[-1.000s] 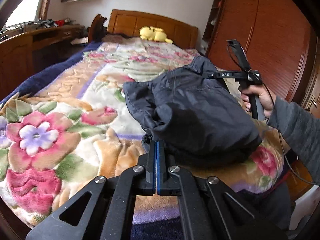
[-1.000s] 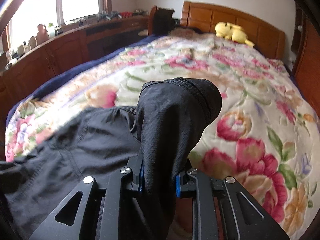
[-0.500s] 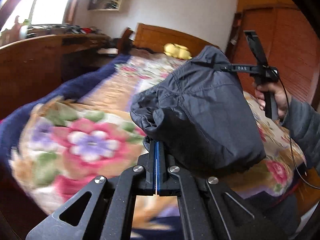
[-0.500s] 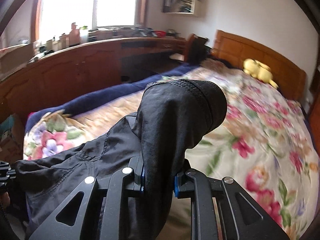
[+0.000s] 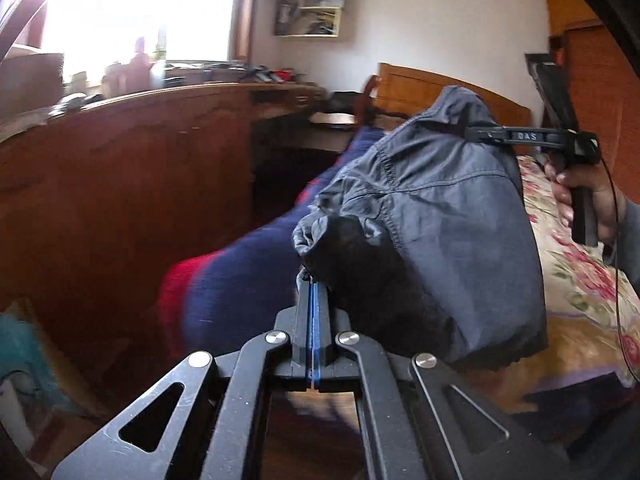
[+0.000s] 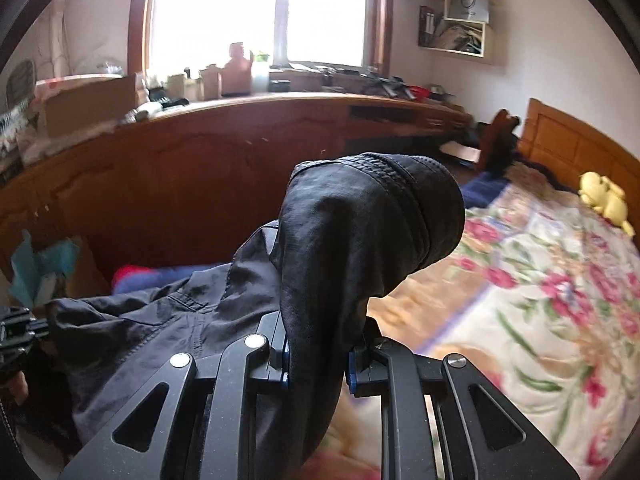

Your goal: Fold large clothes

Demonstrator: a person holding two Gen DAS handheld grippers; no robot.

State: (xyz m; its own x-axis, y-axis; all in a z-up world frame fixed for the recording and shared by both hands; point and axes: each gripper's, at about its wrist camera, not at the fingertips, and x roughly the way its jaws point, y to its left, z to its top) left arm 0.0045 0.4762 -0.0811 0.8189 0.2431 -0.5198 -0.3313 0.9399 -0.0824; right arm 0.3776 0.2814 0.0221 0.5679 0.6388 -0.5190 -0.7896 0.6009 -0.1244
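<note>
A large dark grey garment (image 5: 440, 216) hangs in the air between both grippers, off the bed. My left gripper (image 5: 314, 280) is shut, with a thin edge of the cloth pinched at its tips. In the right wrist view my right gripper (image 6: 316, 356) is shut on a thick bunched fold of the same garment (image 6: 360, 240), which rises over the jaws and hides what lies straight ahead. The left wrist view shows the right gripper (image 5: 474, 134) clamping the garment's top corner, held by a hand (image 5: 592, 196). The left gripper (image 6: 16, 332) sits at the far left edge.
A bed with a floral blanket (image 6: 540, 300) lies to the right, a yellow plush toy (image 6: 604, 196) by its headboard. A long wooden cabinet (image 5: 120, 184) under a bright window runs along the left, its top cluttered. A box with teal material (image 6: 40, 272) stands low left.
Both grippers have swung left with the garment, from over the floral bed toward the wooden cabinet. The garment has risen off the blanket. Both grips are unchanged.
</note>
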